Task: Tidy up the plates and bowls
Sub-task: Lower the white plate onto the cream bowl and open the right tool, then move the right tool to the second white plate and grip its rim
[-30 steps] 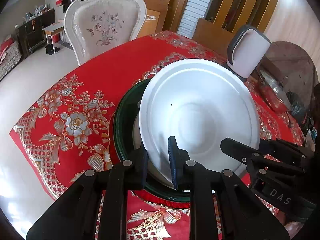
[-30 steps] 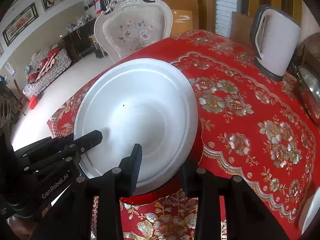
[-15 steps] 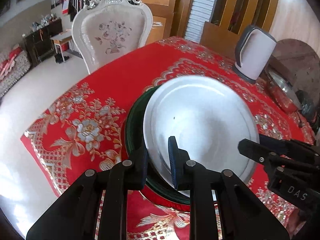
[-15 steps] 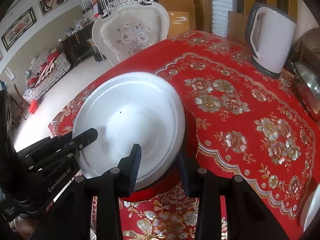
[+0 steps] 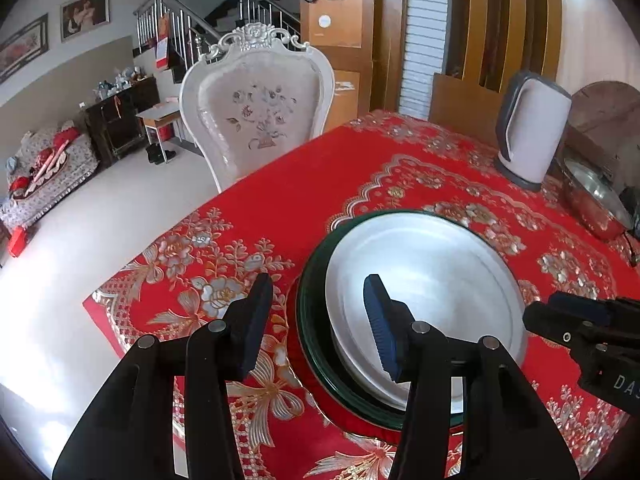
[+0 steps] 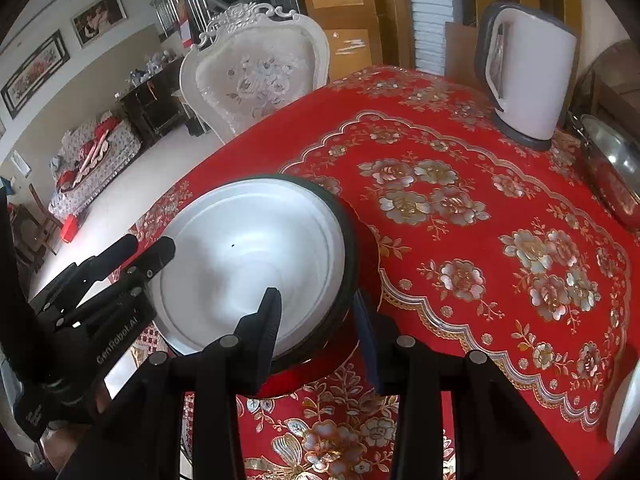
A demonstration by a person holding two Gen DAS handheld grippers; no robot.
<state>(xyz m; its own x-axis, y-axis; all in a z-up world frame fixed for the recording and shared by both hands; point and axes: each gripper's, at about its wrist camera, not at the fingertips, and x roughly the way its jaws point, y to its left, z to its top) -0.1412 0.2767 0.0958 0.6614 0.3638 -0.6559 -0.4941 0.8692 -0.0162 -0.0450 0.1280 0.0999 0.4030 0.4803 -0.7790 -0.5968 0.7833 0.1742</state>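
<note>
Nearest to me, the left tool (image 5: 318,320) stands with its jaws apart; they have just been opening, and neither pad touches anything, one over the red cloth and one above the plate (image 5: 424,292). The right tool (image 6: 320,320) straddles the near rim of the stack, one finger above the plate's white face and the other outside the rim; I cannot tell whether its pads press on it.

The plate is white, round and shallow, with a raised ring inside the rim and one tiny dark speck near the middle. It lies flat on a dark green dish (image 5: 316,340), and something red shows beneath that, all on the surface (image 5: 304,176) near its front edge.

A second ago the left tool was clamped on the plate's rim and the plate stood tilted up; half a second ago it was lower; now it rests level and released.

My left view shows the green dish as a broad crescent; in the right view it is only a thin dark band. The right view alone catches a white rim (image 6: 626,412) at the far right edge. Further back are a kettle (image 5: 530,136), a steel pot (image 5: 596,200) and a white chair (image 5: 256,104).
</note>
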